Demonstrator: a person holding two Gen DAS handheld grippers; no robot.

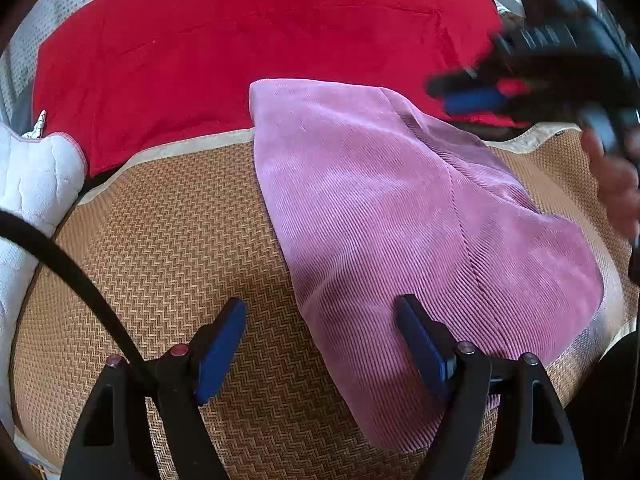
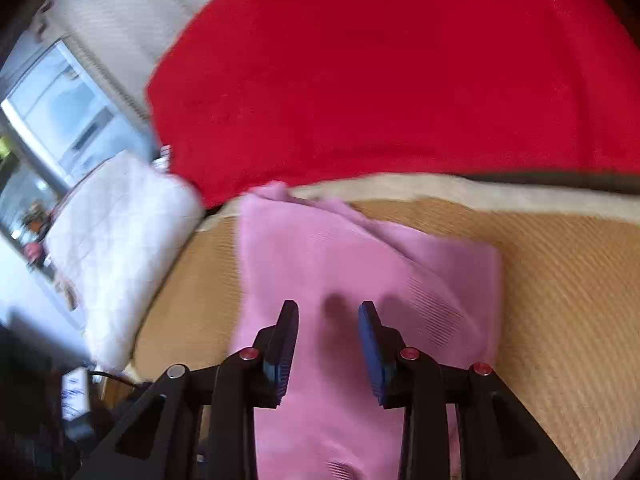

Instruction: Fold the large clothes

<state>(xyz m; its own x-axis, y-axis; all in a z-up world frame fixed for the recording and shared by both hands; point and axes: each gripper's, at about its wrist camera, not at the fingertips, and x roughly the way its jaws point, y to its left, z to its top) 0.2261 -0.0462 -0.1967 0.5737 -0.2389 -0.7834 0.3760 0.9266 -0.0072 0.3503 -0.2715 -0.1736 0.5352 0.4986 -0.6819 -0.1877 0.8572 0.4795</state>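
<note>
Folding step under way | pink corduroy garment (image 1: 400, 216) lies on the woven mat (image 1: 168, 248), its far edge reaching the red blanket (image 1: 240, 40) | left tongs (image 1: 320, 344) released, straddling garment's near-left edge | right tongs (image 2: 328, 340) released above garment | next: likely clench an edge and fold over.

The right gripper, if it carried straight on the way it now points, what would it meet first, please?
Most likely the pink corduroy garment lying on the woven mat: the open right gripper points over it, with the red blanket beyond. Depth is unclear.
</note>
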